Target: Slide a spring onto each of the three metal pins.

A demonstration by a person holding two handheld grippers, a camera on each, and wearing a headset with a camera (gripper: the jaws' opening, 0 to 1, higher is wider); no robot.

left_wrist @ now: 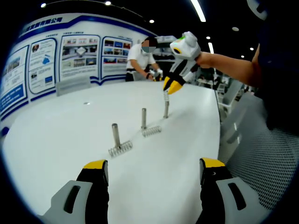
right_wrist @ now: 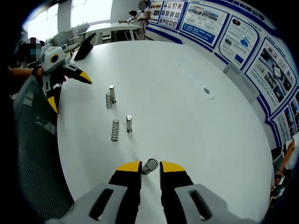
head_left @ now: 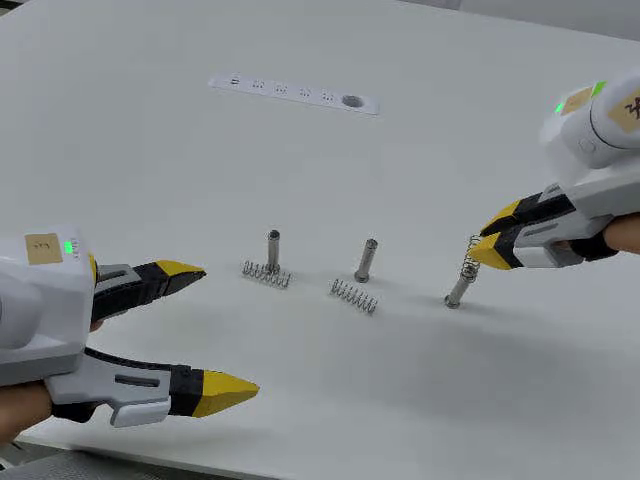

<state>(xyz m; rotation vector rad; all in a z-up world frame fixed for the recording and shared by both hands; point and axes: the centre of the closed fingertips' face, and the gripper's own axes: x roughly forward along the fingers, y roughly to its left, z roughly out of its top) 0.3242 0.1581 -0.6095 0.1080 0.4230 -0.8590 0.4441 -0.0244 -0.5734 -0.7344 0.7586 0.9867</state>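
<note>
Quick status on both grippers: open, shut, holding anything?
Left gripper: open, holding nothing.
Right gripper: shut on a spring, at the top of the rightmost pin.

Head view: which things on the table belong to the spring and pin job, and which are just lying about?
Job: left pin, middle pin, right pin; left spring and middle spring lying by their pins; third spring held in the right gripper at the right pin's top.
Lying about: socket strip on the white table.
</note>
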